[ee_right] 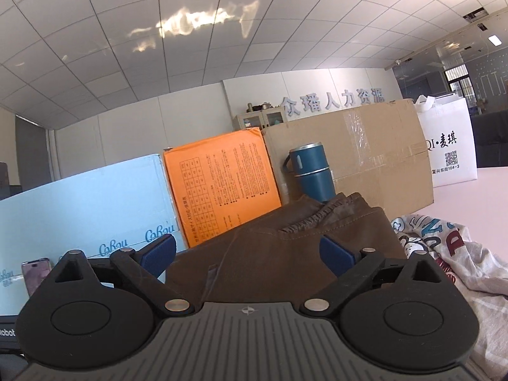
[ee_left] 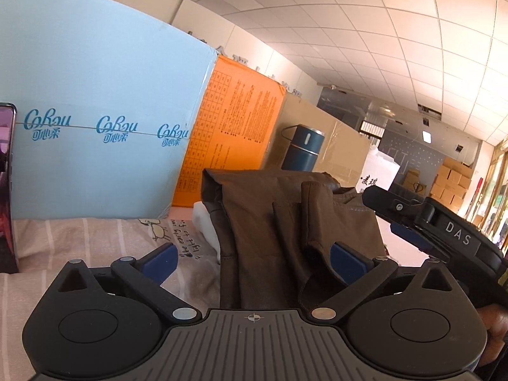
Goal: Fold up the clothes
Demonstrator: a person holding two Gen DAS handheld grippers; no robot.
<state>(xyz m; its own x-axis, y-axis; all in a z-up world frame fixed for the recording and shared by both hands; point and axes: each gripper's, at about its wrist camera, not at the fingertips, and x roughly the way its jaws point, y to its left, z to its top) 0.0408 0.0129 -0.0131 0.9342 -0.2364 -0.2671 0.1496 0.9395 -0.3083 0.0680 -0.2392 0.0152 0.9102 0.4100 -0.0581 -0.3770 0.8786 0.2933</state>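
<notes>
A brown garment lies folded in a thick pile on the pink striped cloth; it also shows in the right wrist view. My left gripper is open, its blue pads on either side of the garment's near edge. My right gripper is open just over the brown garment. The right gripper's black body shows at the right in the left wrist view.
A light blue box, an orange box and a cardboard box stand behind the garment. A blue flask stands by them. A white bag is far right. A printed shirt lies crumpled right. A phone leans left.
</notes>
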